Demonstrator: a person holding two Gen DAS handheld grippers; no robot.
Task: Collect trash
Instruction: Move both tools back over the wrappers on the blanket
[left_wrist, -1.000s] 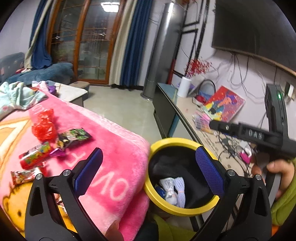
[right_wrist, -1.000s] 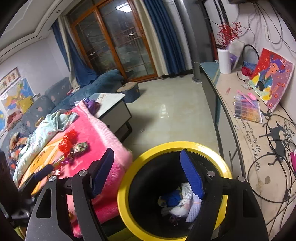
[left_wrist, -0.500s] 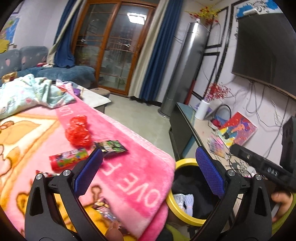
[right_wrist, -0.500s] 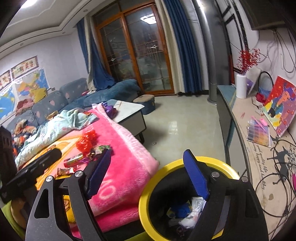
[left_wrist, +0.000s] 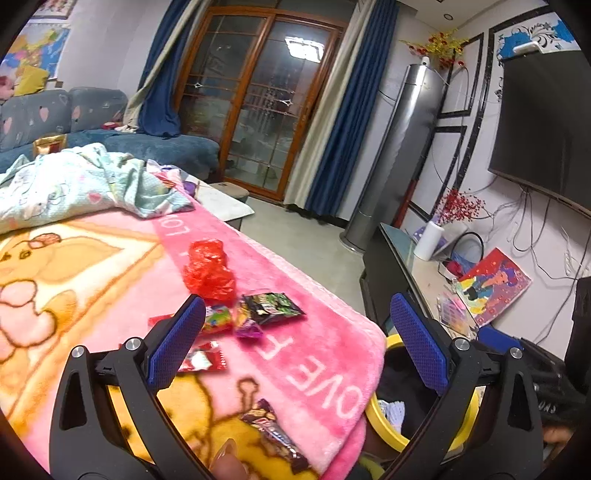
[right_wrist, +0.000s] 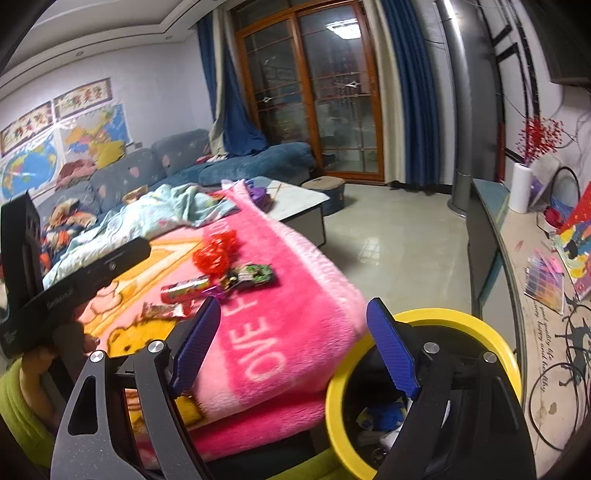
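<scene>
Wrappers (left_wrist: 271, 308) on pink blanket (left_wrist: 314, 369), yellow bin (right_wrist: 424, 321) beside; both hand-held grippers (left_wrist: 295, 347) (right_wrist: 295, 347) wide, empty.

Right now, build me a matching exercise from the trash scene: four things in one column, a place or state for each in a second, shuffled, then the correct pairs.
Things
1. crumpled red plastic bag
2. round yellow-rimmed black bin
3. brown chocolate bar wrapper
4. right claw

Places or states
A. beside the pink blanket's corner, trash already inside
B. open and empty
C. farthest of the litter on the blanket
D. nearest the left claw's camera

Pairs: 1-C, 2-A, 3-D, 4-B
</scene>
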